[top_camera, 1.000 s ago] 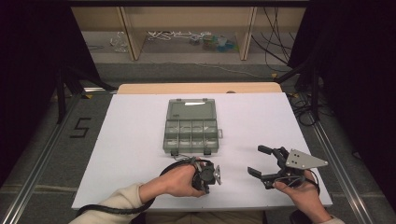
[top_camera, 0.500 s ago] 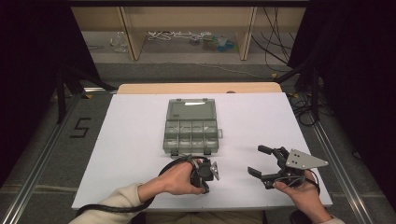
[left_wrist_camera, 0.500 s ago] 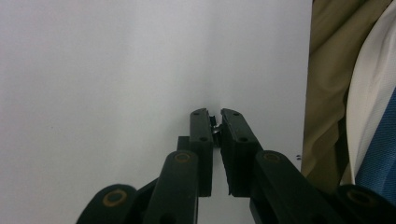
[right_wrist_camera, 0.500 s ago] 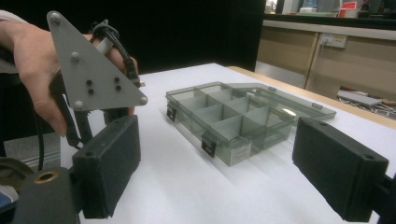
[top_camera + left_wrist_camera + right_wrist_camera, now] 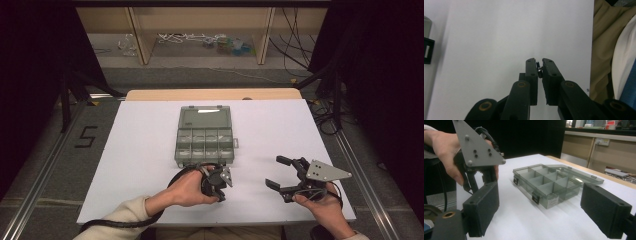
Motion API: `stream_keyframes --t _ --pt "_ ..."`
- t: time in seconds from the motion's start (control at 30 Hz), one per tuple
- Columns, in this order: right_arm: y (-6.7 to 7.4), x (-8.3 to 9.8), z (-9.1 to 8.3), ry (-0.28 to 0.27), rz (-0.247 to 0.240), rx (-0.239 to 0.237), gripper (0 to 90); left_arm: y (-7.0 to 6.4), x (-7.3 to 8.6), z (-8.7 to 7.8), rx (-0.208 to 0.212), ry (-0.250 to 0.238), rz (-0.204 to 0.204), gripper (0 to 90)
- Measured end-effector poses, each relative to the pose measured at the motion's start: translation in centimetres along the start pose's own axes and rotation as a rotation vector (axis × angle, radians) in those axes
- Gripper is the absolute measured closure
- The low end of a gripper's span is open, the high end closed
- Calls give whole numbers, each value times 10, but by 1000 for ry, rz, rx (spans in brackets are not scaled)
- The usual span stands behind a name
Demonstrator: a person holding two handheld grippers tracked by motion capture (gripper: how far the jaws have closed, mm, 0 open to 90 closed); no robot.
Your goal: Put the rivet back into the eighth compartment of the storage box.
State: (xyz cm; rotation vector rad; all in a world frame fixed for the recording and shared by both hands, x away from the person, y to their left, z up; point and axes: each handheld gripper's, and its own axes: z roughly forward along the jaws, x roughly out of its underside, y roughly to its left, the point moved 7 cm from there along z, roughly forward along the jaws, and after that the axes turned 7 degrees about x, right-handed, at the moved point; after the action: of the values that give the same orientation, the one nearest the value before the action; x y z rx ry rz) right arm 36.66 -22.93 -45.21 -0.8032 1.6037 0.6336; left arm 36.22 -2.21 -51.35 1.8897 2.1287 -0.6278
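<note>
A: High view, left to right. Left tongs (image 5: 218, 181) in the person's left hand (image 5: 187, 190), low over the white bench (image 5: 135, 150) near its front edge, just in front of the grey compartment box (image 5: 205, 136).

B: Touching the box?

A: Can't tell from above; very near its front wall. The box lies open at mid-bench, lid back flat on the far side, dividers showing.

B: State of the left tongs?

A: Left gripper view: nearly closed, pads pinching a small metal screw-like part (image 5: 538, 69) near the tips. Exact kind of part too small to tell. White bench beyond the jaws; one black latch (image 5: 428, 50) of the box at the left edge.

B: And farther right?

A: Right tongs (image 5: 281, 172) in the right hand (image 5: 322, 205), near the bench's front right, well apart from the box, pointing toward the left tongs. Jaws spread wide, nothing between them.

B: Confirmed close up?

A: Right gripper view: both pads far apart, the box on the bench seen between them, farther off; the left tongs with their grey plate (image 5: 477, 146) at upper left.
</note>
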Motion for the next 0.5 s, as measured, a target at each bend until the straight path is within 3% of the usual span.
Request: stream_keyframes --t 0.03,0.17,0.27,0.5 --pt "0 0 -1 9 -5 -4 163 -1 -2 1 0 -33 -19 826" --pt "0 0 0 -3 0 9 163 2 -4 -3 -17 -51 -3 825" --pt "0 1 -1 21 4 0 163 3 -5 -5 -28 -78 -19 825" --pt "-1 -1 0 -12 -4 16 163 10 -9 -15 -68 -132 -39 826"
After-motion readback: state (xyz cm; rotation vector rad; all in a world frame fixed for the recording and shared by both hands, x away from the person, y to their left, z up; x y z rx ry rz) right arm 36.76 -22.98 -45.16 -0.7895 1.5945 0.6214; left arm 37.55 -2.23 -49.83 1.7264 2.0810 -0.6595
